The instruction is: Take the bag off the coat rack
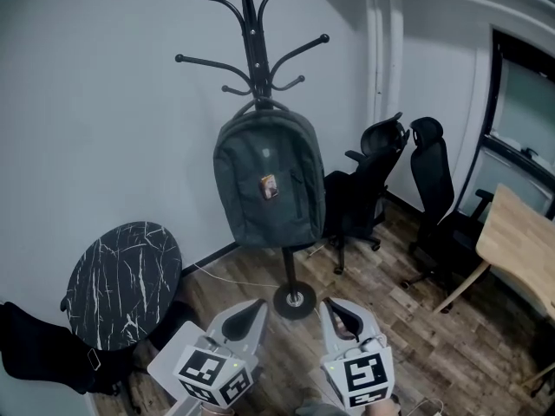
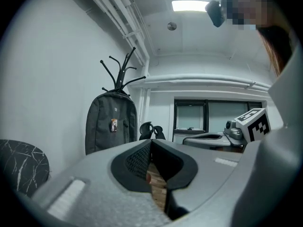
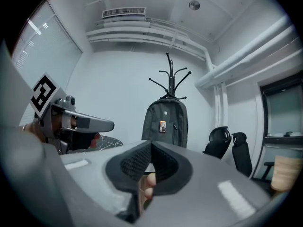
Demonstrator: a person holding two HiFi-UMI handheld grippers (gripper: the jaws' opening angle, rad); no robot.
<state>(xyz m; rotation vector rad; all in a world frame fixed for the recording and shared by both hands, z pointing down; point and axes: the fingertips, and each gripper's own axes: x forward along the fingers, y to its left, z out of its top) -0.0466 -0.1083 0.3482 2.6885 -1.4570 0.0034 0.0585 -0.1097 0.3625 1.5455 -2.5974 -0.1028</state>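
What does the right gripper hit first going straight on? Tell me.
Probably the backpack hanging on the coat rack, dead ahead of the right gripper; nothing shows in between, though depth is unclear.
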